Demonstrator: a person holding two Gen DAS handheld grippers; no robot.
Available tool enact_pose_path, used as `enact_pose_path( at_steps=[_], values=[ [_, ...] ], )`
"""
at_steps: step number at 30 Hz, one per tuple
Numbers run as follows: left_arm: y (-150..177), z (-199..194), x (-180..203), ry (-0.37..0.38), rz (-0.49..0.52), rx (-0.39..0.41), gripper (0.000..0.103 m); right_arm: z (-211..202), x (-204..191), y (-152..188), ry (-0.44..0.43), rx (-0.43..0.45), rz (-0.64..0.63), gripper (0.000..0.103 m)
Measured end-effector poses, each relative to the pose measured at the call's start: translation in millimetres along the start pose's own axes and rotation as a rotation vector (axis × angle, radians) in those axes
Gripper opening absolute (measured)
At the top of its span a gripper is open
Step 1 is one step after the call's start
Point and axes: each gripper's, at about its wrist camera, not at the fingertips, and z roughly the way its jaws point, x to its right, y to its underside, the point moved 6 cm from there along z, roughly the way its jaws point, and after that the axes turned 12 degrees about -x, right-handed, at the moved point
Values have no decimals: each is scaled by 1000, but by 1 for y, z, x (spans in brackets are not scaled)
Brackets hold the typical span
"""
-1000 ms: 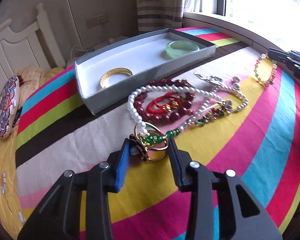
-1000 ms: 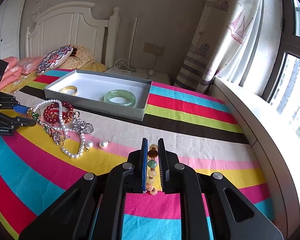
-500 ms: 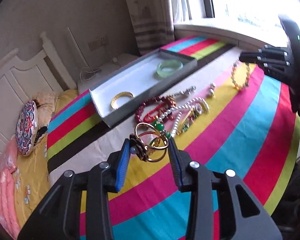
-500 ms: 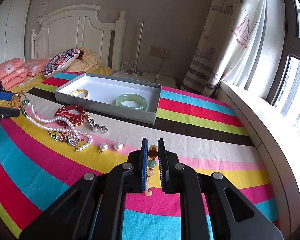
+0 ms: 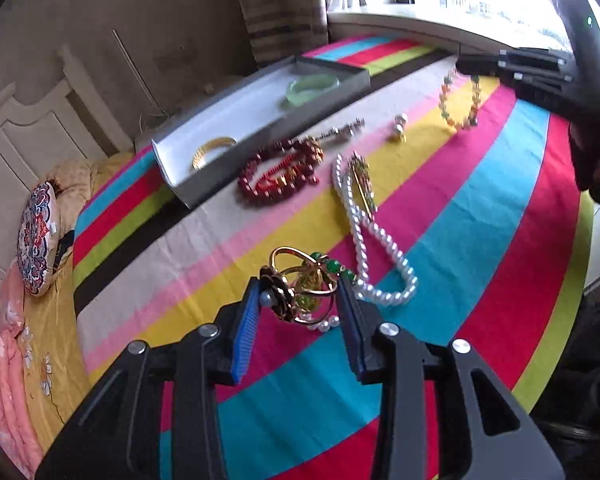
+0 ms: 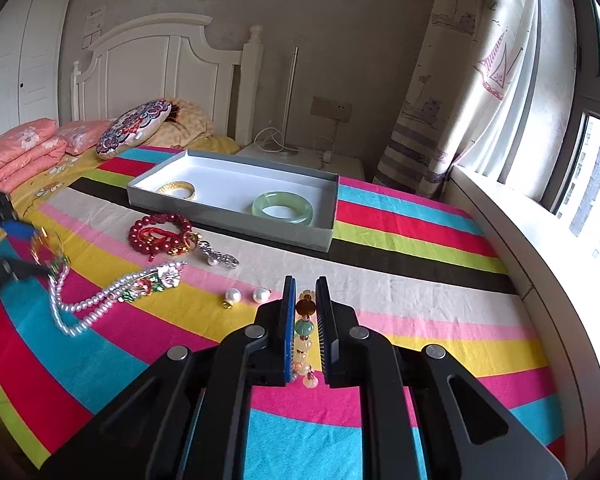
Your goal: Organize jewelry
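1. Now the left hand-held gripper (image 5: 298, 300) clamps a gold brooch (image 5: 300, 290), raised over the striped bed (image 5: 480, 208); a pearl necklace (image 5: 364, 240) trails from it down to the cover.
2. Meanwhile the right hand-held gripper (image 6: 304, 312), its jaws narrow, pinches a coloured bead bracelet (image 6: 304, 336).
3. Beyond, a grey tray (image 6: 228, 220) lies on the bed with a gold bangle (image 6: 176, 190) and a green bangle (image 6: 283, 207) inside.
4. Red beads (image 6: 160, 234) and two pearl earrings (image 6: 247, 296) lie loose in front of the tray.

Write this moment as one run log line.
left gripper: shut on brooch | right gripper: shut on bead bracelet | tray: two bangles
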Motion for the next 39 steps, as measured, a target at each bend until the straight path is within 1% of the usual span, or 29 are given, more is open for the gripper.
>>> enact_pose_path(
  at_steps=[2, 4, 5, 6, 7, 8, 9, 10, 11, 12, 13, 15, 18, 21, 23, 24, 25, 27, 28, 29, 30, 31, 32, 33, 34, 35, 36, 37, 39],
  values=[
    [4, 1, -6, 11, -40, 16, 37, -3, 0, 2, 3, 4, -4, 13],
    [6, -11, -18, 11, -92, 54, 37, -4, 3, 2, 8, 3, -8, 13],
    [5, -25, -26, -11, -122, 112, 37, -5, 5, 2, 13, 3, -9, 13],
    [2, -47, -35, -6, -160, 213, 37, -5, 8, 1, 17, 4, -7, 13],
    [-3, -62, -42, 53, -203, 282, 37, -5, 10, 0, 18, 4, -3, 13],
    [-7, -66, -47, 111, -244, 297, 37, -4, 11, -1, 16, 3, 2, 13],
    [-9, -49, -39, 58, -184, 202, 37, -4, 11, -2, 12, 3, 8, 13],
    [-7, -30, -29, -39, -99, 112, 37, -4, 11, -2, 9, 6, 11, 13],
    [1, -3, -18, -104, -20, 3, 37, -6, 9, -3, 3, 11, 14, 13],
    [9, 14, -14, -84, 2, -60, 37, -7, 7, -3, -3, 16, 14, 13],
    [14, 22, -13, -68, -2, -77, 37, -8, 4, -3, -7, 18, 9, 13],
    [20, 21, -22, -38, -64, -53, 37, -6, -3, 0, -14, 10, -9, 13],
    [25, 8, -38, -10, -144, 10, 37, 1, -8, 3, -21, -9, -23, 13],
    [21, -1, -35, 2, -131, 56, 38, 8, -5, 3, -39, -33, -4, 14],
    [12, -4, -29, 15, -128, 80, 39, 9, -2, 4, -46, -32, 16, 14],
    [7, -6, -28, 9, -130, 94, 31, 8, -1, 4, -38, -25, 23, 14],
    [-2, -9, -21, 6, -131, 104, 15, 6, 2, 4, -35, -16, 35, 14],
    [-13, -17, -15, 19, -130, 129, 13, 4, 6, 5, -40, -14, 48, 14],
    [-18, -20, -11, 22, -127, 136, 14, 3, 9, 7, -39, -18, 53, 14],
    [-19, -23, -11, 39, -125, 139, 17, 4, 11, 8, -46, -31, 51, 14],
    [-21, -24, -7, 46, -130, 140, 37, 7, 13, 11, -53, -52, 46, 18],
    [-18, -25, -7, 46, -148, 144, 67, 9, 16, 15, -56, -69, 46, 25],
    [-14, -26, -7, 50, -162, 155, 75, 13, 19, 20, -70, -88, 46, 44],
    [-10, -26, -6, 72, -168, 157, 76, 17, 20, 26, -97, -118, 47, 66],
    [-6, -23, -3, 103, -175, 147, 76, 21, 19, 32, -129, -142, 48, 75],
    [2, -18, -2, 120, -185, 136, 76, 25, 17, 38, -166, -160, 49, 78],
    [10, -11, -1, 115, -191, 120, 76, 27, 14, 42, -191, -174, 41, 78],
    [17, -4, -1, 103, -196, 99, 76, 28, 11, 43, -199, -186, 26, 78],
    [27, 8, -4, 93, -209, 62, 76, 33, 6, 42, -193, -212, 0, 87]
  ],
)
